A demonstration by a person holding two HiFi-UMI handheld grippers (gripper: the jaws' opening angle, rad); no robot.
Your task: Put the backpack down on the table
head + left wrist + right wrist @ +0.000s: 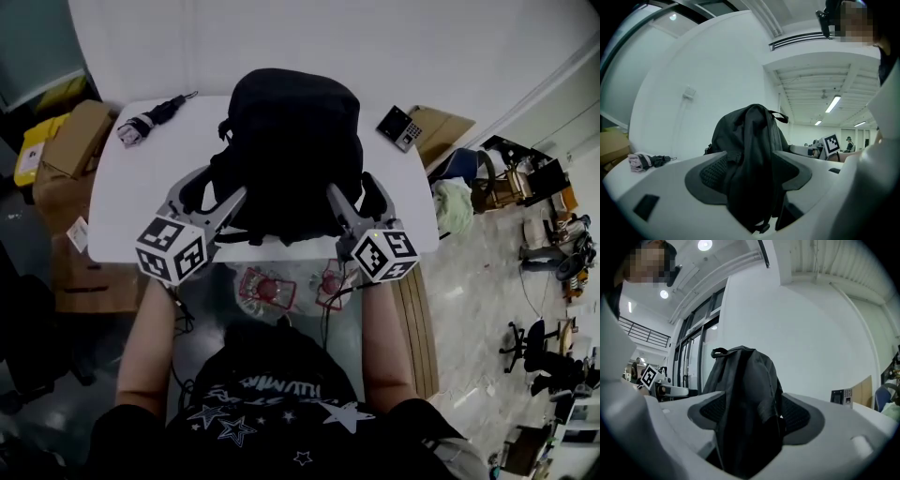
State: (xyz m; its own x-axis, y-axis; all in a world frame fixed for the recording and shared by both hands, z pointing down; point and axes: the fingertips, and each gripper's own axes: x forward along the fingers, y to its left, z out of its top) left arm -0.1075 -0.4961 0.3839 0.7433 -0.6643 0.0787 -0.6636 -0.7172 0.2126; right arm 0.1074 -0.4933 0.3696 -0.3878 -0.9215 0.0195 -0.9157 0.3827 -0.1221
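A black backpack stands upright on the white table, close to the near edge. My left gripper reaches in at its near left side and my right gripper at its near right side. In the left gripper view a black shoulder strap hangs between the spread jaws of the left gripper, and the pads do not press on it. The right gripper view shows another strap lying loose between the wide jaws of the right gripper. Both grippers are open.
A folded umbrella lies at the table's far left corner. A small black keypad device sits at the far right, next to a cardboard sheet. Cardboard boxes stand on the floor at left, and chairs and clutter at right.
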